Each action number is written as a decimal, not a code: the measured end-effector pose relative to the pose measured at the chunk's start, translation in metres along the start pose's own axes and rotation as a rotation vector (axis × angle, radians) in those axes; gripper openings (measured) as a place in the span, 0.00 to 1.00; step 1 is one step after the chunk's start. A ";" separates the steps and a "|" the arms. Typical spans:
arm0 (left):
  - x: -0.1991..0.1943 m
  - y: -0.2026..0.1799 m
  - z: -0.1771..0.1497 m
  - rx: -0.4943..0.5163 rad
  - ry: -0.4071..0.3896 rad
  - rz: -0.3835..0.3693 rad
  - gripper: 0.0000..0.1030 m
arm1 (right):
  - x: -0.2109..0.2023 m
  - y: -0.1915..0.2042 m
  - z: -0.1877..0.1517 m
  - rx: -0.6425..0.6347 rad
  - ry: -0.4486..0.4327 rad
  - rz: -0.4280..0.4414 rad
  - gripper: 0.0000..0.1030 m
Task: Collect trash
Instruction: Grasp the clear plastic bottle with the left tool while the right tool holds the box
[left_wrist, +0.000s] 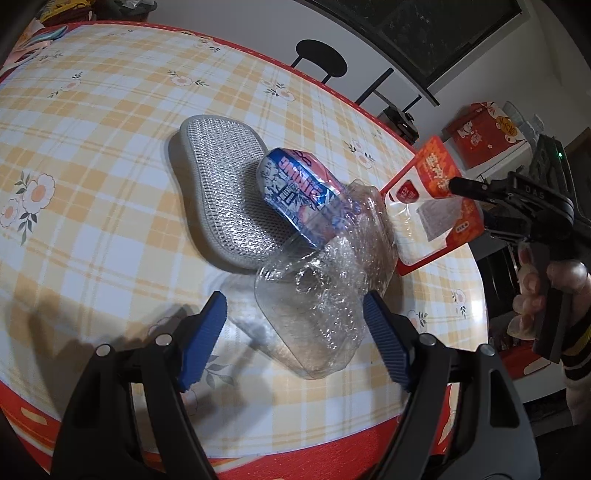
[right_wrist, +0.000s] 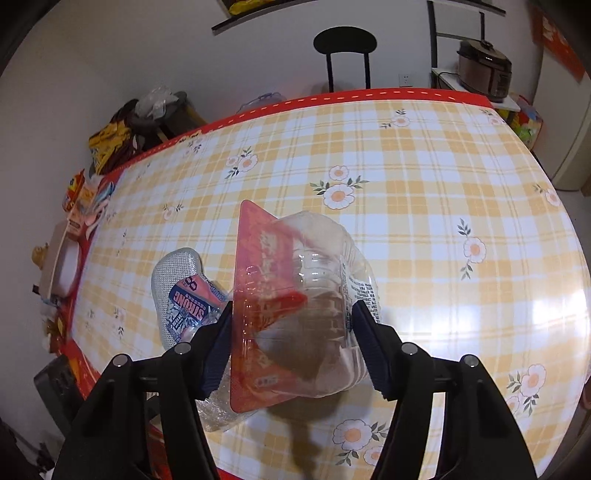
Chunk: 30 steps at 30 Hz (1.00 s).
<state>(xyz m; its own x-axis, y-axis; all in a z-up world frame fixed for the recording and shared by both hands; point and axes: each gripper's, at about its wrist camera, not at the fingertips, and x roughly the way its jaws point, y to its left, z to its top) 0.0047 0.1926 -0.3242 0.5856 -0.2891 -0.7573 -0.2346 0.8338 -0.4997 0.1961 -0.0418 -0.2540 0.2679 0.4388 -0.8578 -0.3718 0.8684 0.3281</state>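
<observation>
On the round yellow-checked tablecloth table (left_wrist: 92, 155), the crushed clear plastic bottle (left_wrist: 314, 295) lies between the left gripper's (left_wrist: 295, 336) parted, empty jaws, leaning on a grey mesh pad (left_wrist: 221, 192). The right gripper (right_wrist: 291, 343) clamps a red-backed clear blister pack (right_wrist: 280, 295) aloft. The slick, springy blister could squirt free; the bottle might skid off the near edge.

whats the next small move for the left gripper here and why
Probably ease the left gripper forward and close it on the crushed clear bottle. Its jaws stand open on either side of the bottle's end without pressing it, and the right gripper is already shut on the red blister pack.
</observation>
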 end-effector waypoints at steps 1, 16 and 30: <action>0.001 -0.001 0.000 0.001 0.002 0.000 0.74 | -0.002 -0.003 -0.002 0.001 -0.002 0.010 0.60; 0.009 -0.004 0.000 -0.003 0.021 0.001 0.75 | -0.014 -0.054 -0.032 0.124 -0.016 0.051 0.54; 0.029 0.007 0.006 -0.074 0.047 -0.019 0.75 | -0.024 -0.058 -0.042 0.121 -0.045 0.044 0.50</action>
<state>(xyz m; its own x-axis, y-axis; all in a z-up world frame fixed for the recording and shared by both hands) 0.0248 0.1931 -0.3477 0.5538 -0.3281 -0.7653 -0.2810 0.7915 -0.5427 0.1734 -0.1119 -0.2694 0.2943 0.4845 -0.8238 -0.2752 0.8684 0.4124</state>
